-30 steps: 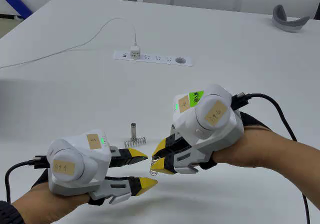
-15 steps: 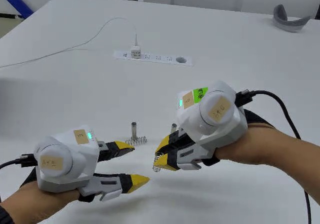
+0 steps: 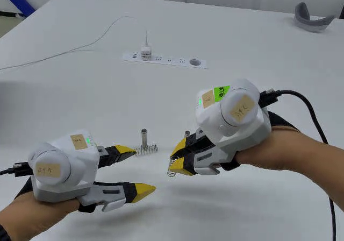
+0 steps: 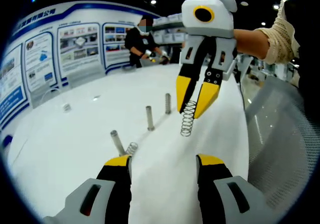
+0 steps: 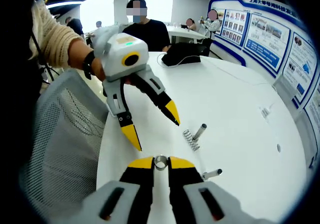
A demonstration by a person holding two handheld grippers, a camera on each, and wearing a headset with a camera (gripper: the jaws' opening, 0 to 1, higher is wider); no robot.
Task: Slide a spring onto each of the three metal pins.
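The right hand-held gripper (image 3: 181,159) has its yellow-tipped jaws closed on the upper end of a small silver coiled wire spring (image 4: 187,118). It holds the spring in the air above the white worktop (image 3: 80,96), between the two grippers and near the three short grey metal pins (image 4: 150,118). The left hand-held gripper (image 3: 134,171) is spread wide and holds nothing. The spring hangs from the jaw tips with its long axis roughly in line with the jaws and its free end pointing down at the worktop; the right gripper view looks straight along its bore. The pins stand upright, all bare. A second spring (image 3: 146,150) lies on its side just beside one pin. I judge the spring light, bouncy and easily crushed or flicked away, so it is best gripped gently at the end coils, leaving the lower mouth free for the pin
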